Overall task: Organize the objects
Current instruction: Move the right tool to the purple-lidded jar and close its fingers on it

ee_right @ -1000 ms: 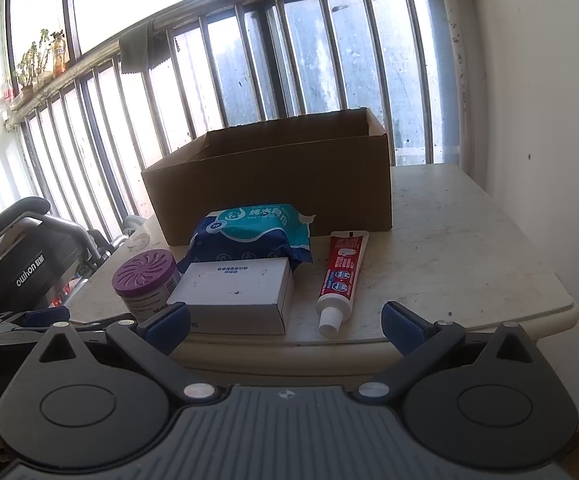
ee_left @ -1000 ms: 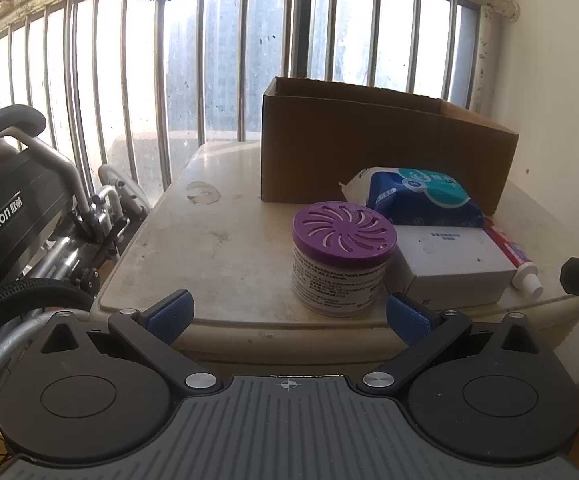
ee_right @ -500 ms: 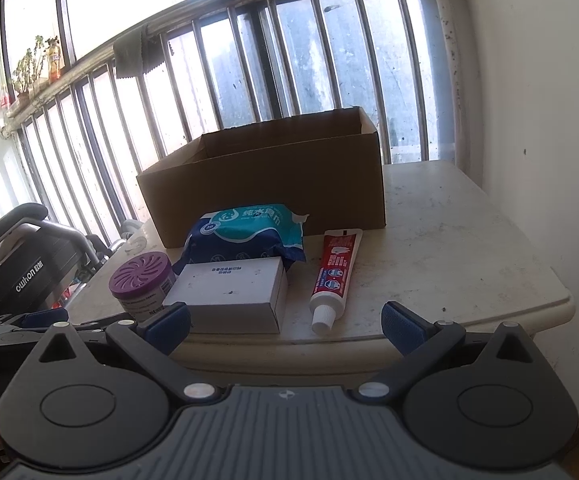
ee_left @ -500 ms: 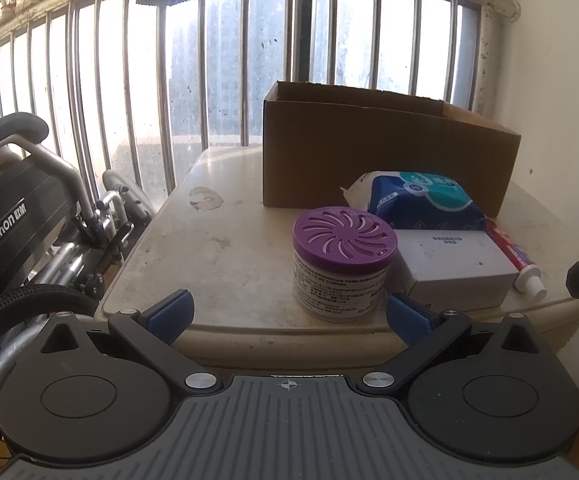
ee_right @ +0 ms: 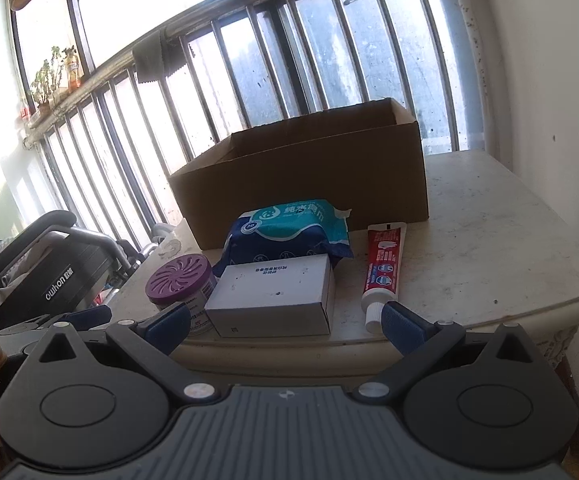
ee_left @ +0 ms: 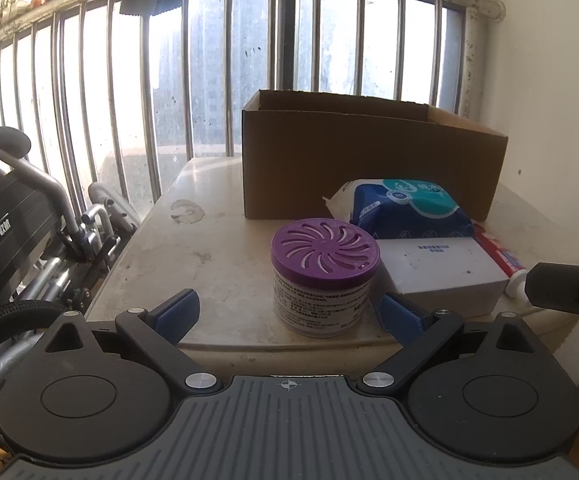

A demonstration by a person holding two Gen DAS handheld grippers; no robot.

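A purple-lidded jar [ee_left: 323, 276] stands at the table's near edge, just ahead of my left gripper [ee_left: 289, 314]. Its jaws are closing, with the jar in the gap and the blue fingertips [ee_left: 177, 312] clear of it. Right of the jar lie a white box [ee_left: 437, 268], a blue wet-wipes pack [ee_left: 409, 208] and a red toothpaste tube [ee_left: 501, 256]. Behind them an open cardboard box [ee_left: 369, 164] stands upright. My right gripper [ee_right: 285, 324] is open at the table edge, facing the white box [ee_right: 273, 296], with the toothpaste tube [ee_right: 383, 264] by its right finger.
The pale table [ee_left: 193, 240] ends close in front of both grippers. A folded wheelchair [ee_left: 9, 232] stands left of it. Window bars [ee_left: 229, 72] run behind and a white wall [ee_right: 549, 100] closes the right side. A bare stretch of tabletop [ee_right: 489, 240] lies right of the tube.
The left gripper's fingertips have drawn slightly inward. The right wrist view has tilted a little and the items sit slightly nearer in it. Nothing on the table has moved.
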